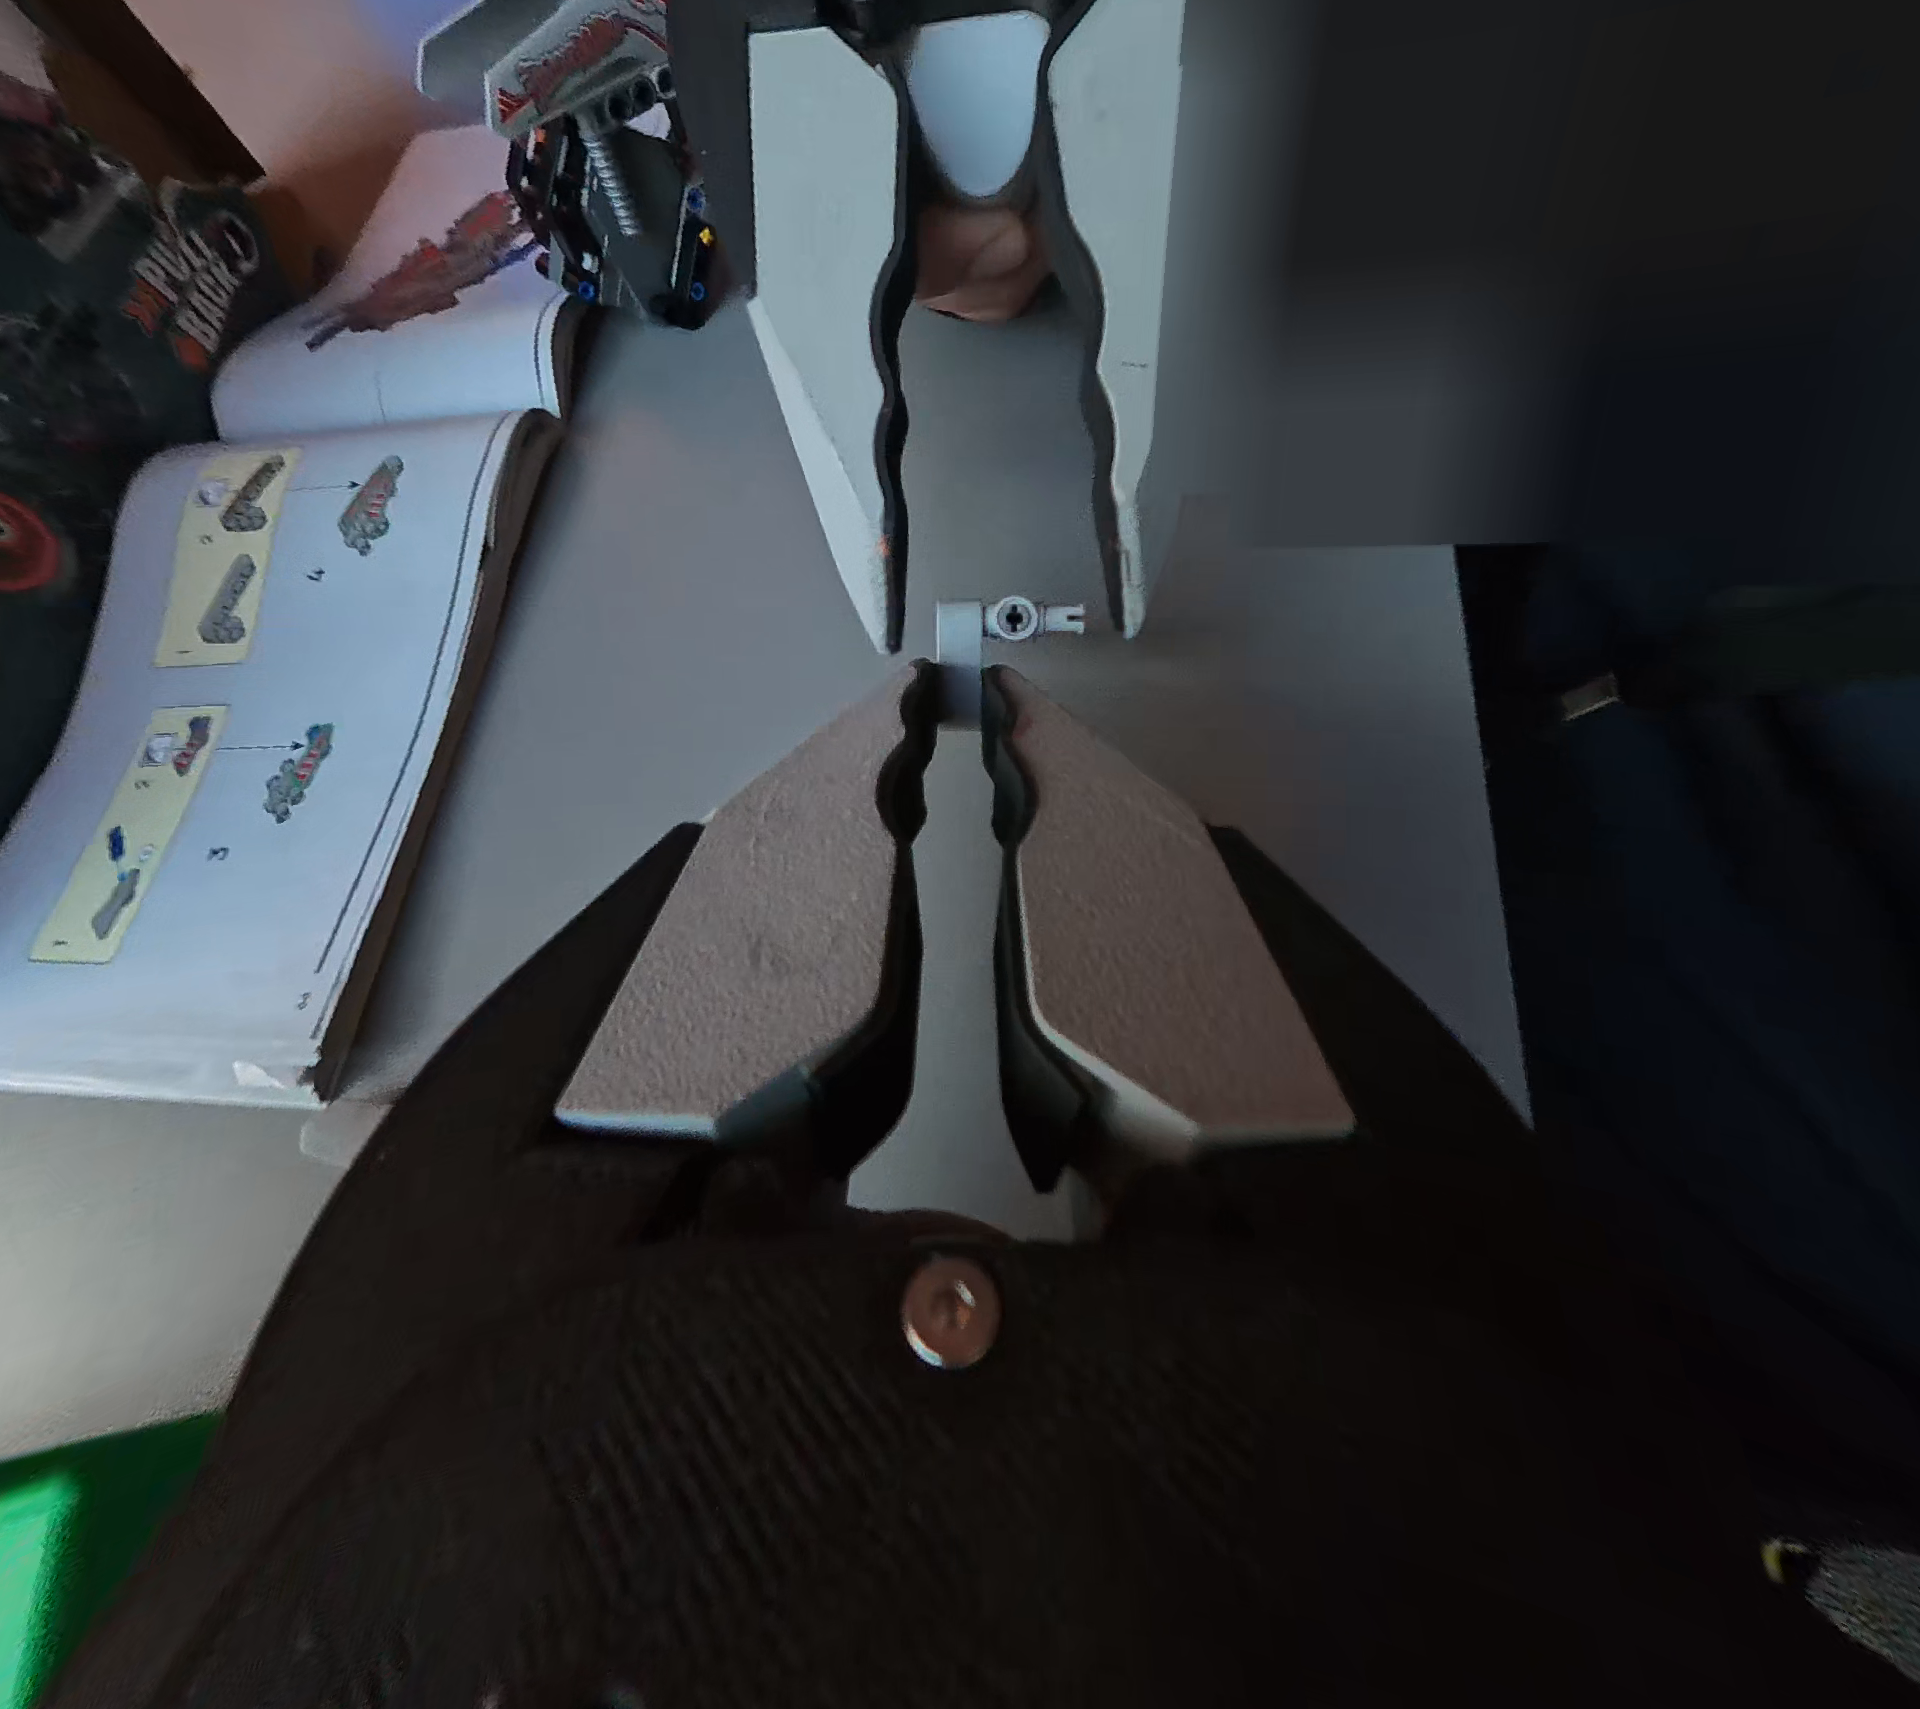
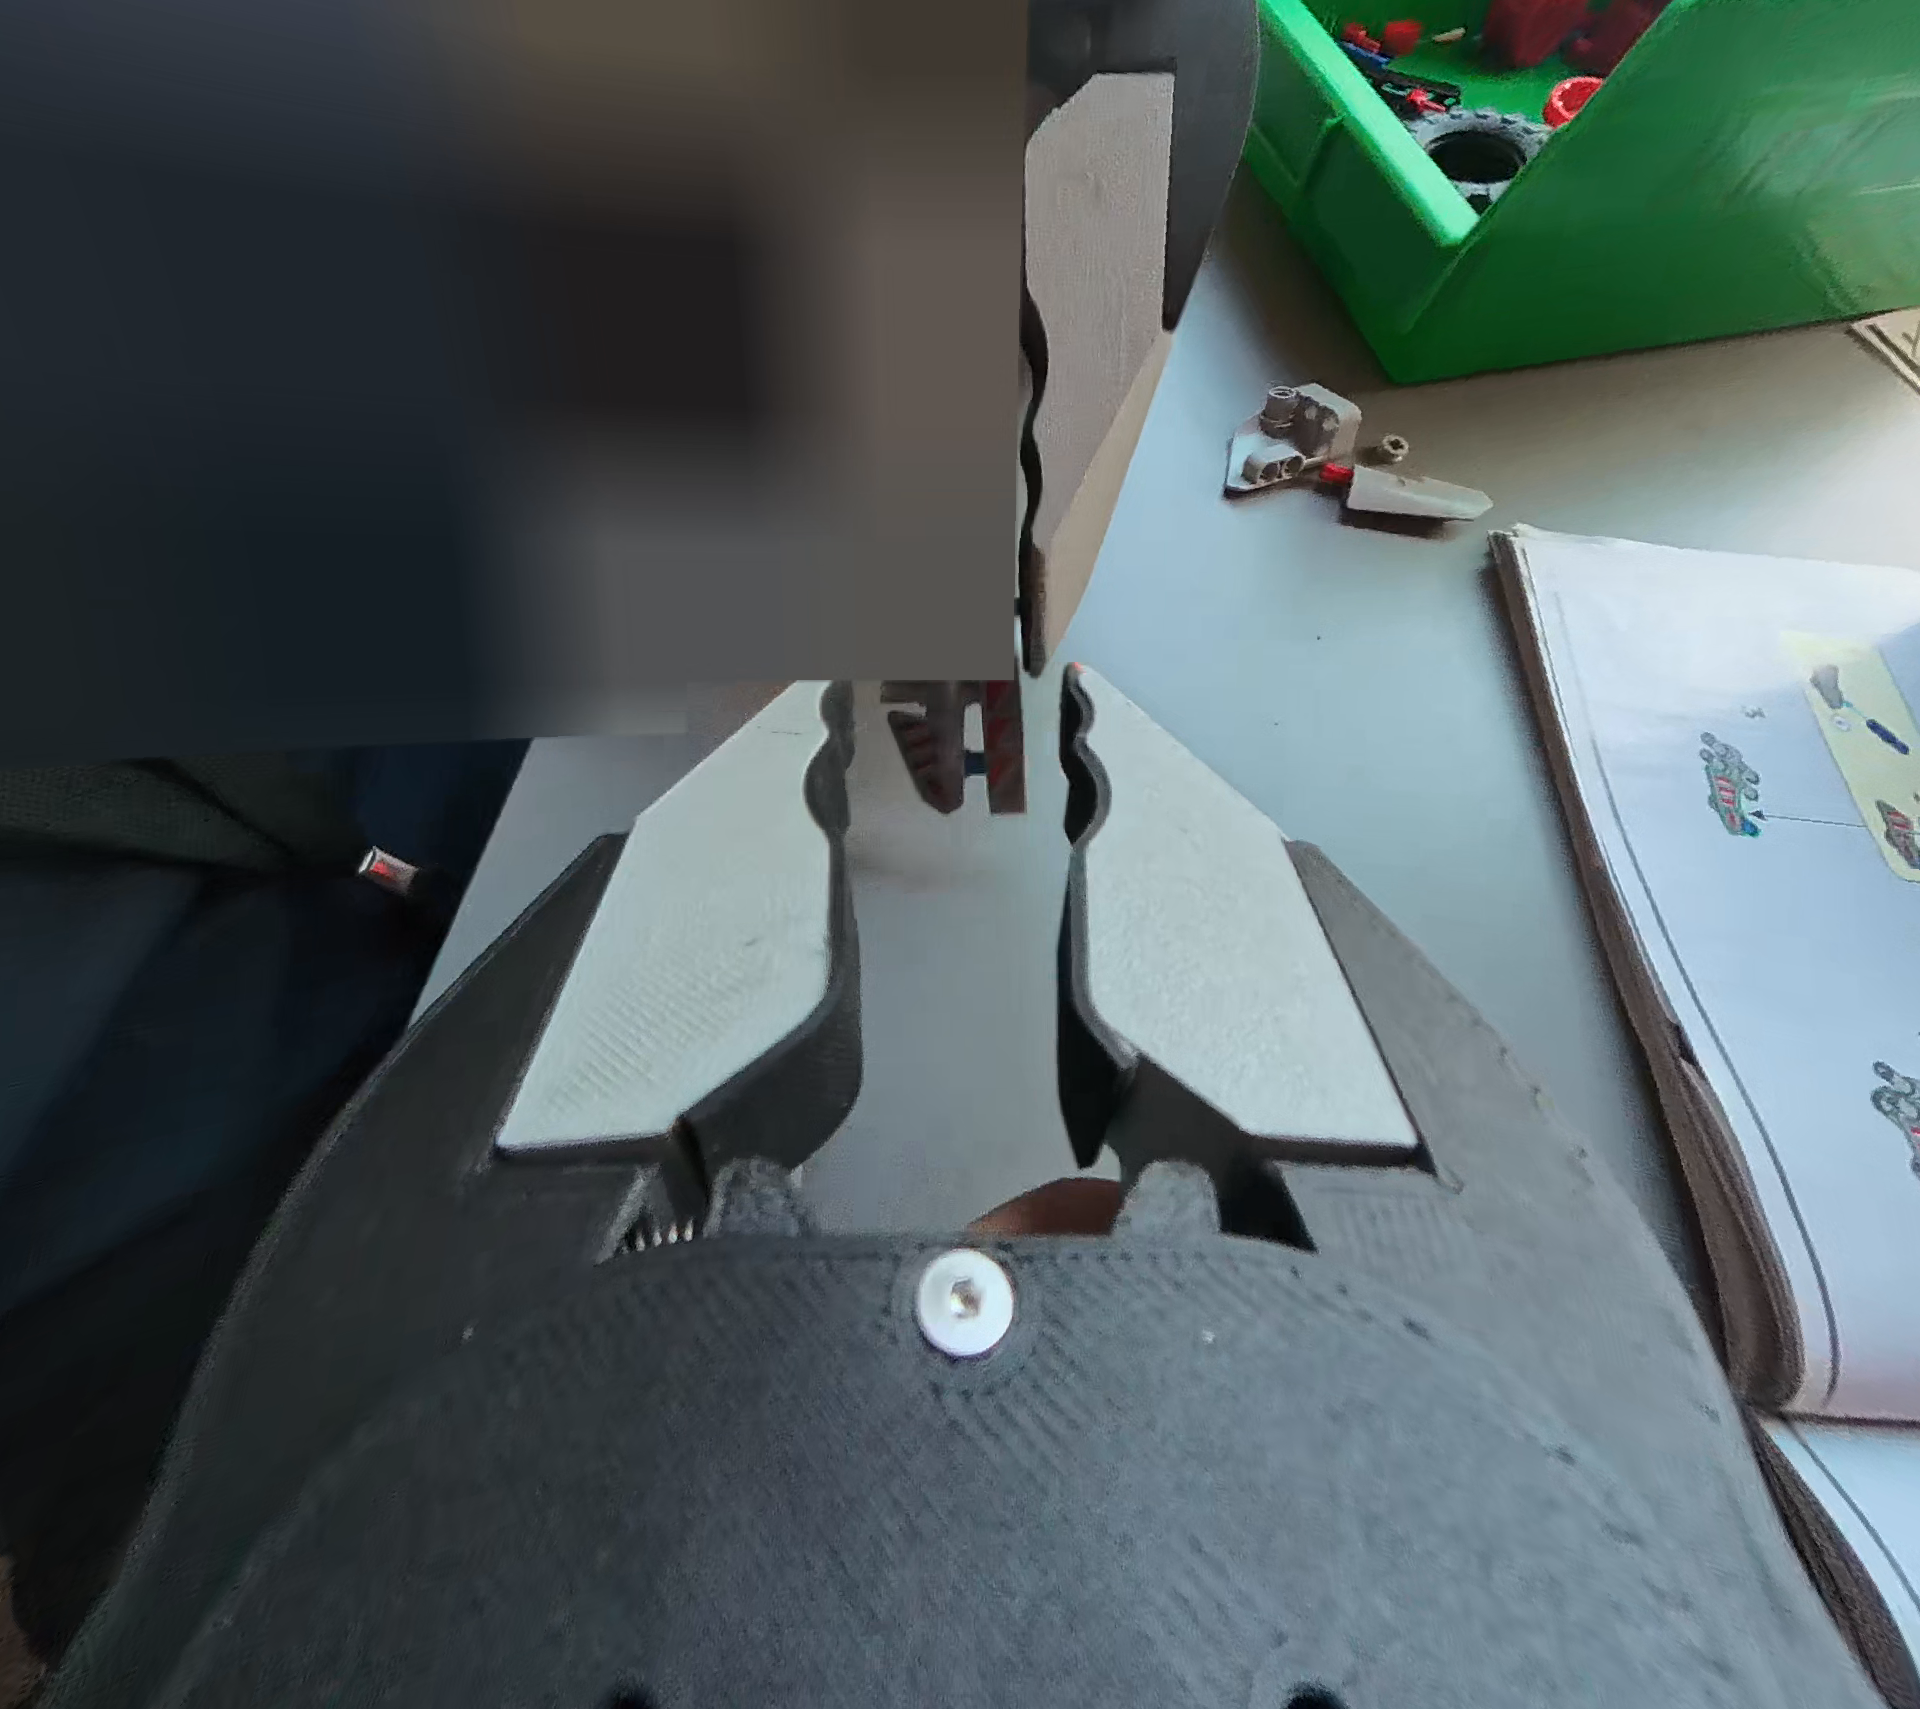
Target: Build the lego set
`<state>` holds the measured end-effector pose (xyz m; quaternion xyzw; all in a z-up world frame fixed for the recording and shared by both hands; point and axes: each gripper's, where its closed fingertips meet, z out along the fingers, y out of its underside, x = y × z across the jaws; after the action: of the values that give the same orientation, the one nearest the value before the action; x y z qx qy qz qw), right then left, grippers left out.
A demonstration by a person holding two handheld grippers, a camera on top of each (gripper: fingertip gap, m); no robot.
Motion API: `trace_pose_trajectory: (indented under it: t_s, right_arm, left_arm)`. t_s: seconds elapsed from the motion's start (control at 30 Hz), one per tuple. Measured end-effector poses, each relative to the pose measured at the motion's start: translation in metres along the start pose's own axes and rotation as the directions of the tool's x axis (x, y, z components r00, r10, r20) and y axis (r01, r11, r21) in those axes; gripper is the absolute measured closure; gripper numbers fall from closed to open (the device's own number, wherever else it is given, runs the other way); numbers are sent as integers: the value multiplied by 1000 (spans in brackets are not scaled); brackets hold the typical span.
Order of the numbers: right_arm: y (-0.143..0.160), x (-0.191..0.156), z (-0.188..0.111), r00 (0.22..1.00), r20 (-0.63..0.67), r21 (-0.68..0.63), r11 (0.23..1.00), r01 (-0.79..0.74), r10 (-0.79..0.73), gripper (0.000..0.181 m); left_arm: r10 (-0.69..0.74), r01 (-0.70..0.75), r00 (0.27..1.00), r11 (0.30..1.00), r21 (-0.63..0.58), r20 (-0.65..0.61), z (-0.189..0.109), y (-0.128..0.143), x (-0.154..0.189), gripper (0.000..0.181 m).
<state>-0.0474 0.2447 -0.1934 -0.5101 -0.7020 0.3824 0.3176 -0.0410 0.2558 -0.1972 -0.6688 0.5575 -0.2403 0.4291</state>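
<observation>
The left gripper (image 1: 958,672) pinches a small light-grey connector piece (image 1: 961,651) above the tabletop (image 1: 675,620), its pin end (image 1: 1049,617) pointing sideways. The right gripper (image 1: 1006,631), jaws spread and empty, faces it tip to tip. To seat the pin well, the right gripper should probably close squarely on that free end (instruction booklet (image 1: 260,724) lying open alongside), avoiding twist.

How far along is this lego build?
Partly done. A grey-and-red assembled section stands beyond the open instruction booklet. In hand: the left tool pinches a small grey connector piece, and the open right tool faces it. Left: a small grey sub-assembly lies loose on the table, and wheels and red parts wait in the green bin.
</observation>
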Motion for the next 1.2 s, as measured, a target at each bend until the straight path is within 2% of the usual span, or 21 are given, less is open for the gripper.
trace_pose_trajectory:
  t_s: [0.13, 0.27, 0.4, 0.47, 0.57, 0.87, 1.1, 1.2]
  right_arm:
    - [2, -4, 2, 998, -51, -8, 1000, 25, -26, 137]
    - [-4, 9, -4, 984, -168, 10, 999, 53, -51, 138]
    - [-10, 5, -8, 982, -172, 36, 996, 87, -79, 140]
    - [-11, 1, -8, 981, -161, 35, 993, 115, -108, 151]
    - [-12, 1, -9, 974, -183, 32, 989, 141, -133, 154]
    - [-16, -1, -11, 982, -161, 63, 992, 110, -99, 154]
    - [-11, -11, -10, 973, -128, -5, 981, 194, -193, 160]
    - [-15, -10, -11, 987, -100, 52, 990, 132, -127, 159]
  left_arm:
    - [140, -143, 988, 988, 51, 61, -7, -5, 4, 175]
    - [141, -150, 981, 987, 54, 134, -7, -8, -2, 175]
    - [127, -145, 981, 982, 120, 148, -7, -20, 0, 175]
    - [128, -151, 978, 980, 128, 167, -8, -22, -1, 175]
    - [118, -142, 980, 979, 147, 163, -10, -24, -1, 175]
    - [103, -131, 981, 977, 168, 166, -10, -28, 1, 175]
    - [142, -158, 985, 973, 168, 103, -8, -27, 11, 175]
    - [116, -133, 988, 973, 191, 99, -11, -29, 9, 175]
